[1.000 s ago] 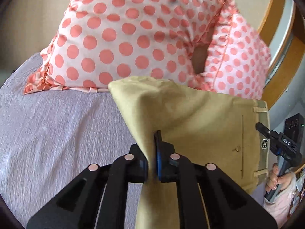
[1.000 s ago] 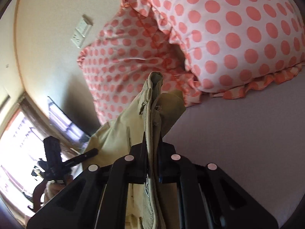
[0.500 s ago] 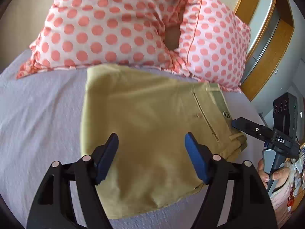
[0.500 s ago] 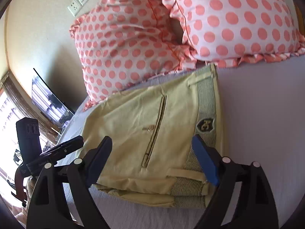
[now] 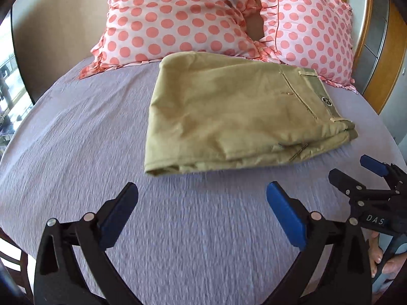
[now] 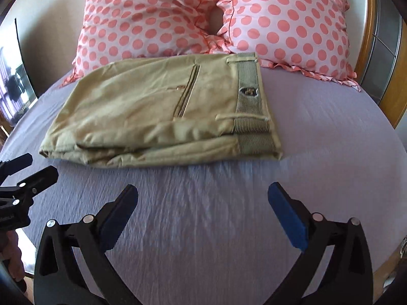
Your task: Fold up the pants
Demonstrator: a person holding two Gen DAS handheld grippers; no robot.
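Pants (image 5: pixel 236 117) lie folded into a flat tan bundle on the lavender bedsheet (image 5: pixel 76 152), toward the far side of the bed, their far edge touching the two pink polka-dot pillows (image 5: pixel 178 17) propped against the wall. From my right side I see the striped waistband (image 6: pixel 250 96) with its small crest on the right end of the bundle, a buttoned back pocket (image 6: pixel 188 91) just left of it, and the layered folded edges facing me. My left gripper (image 5: pixel 202 213) hovers above bare sheet on the near side of the pants, its blue-padded jaws spread wide and holding nothing, clear of the cloth. My right gripper (image 6: pixel 203 213) sits the same way, jaws wide apart and empty, with a strip of sheet between its tips and the near edge of the pants. Each one shows in the other's view at the edge: the right at the near right, the left at the near left, both spread. A wooden frame (image 5: pixel 381 76) stands at the far right.
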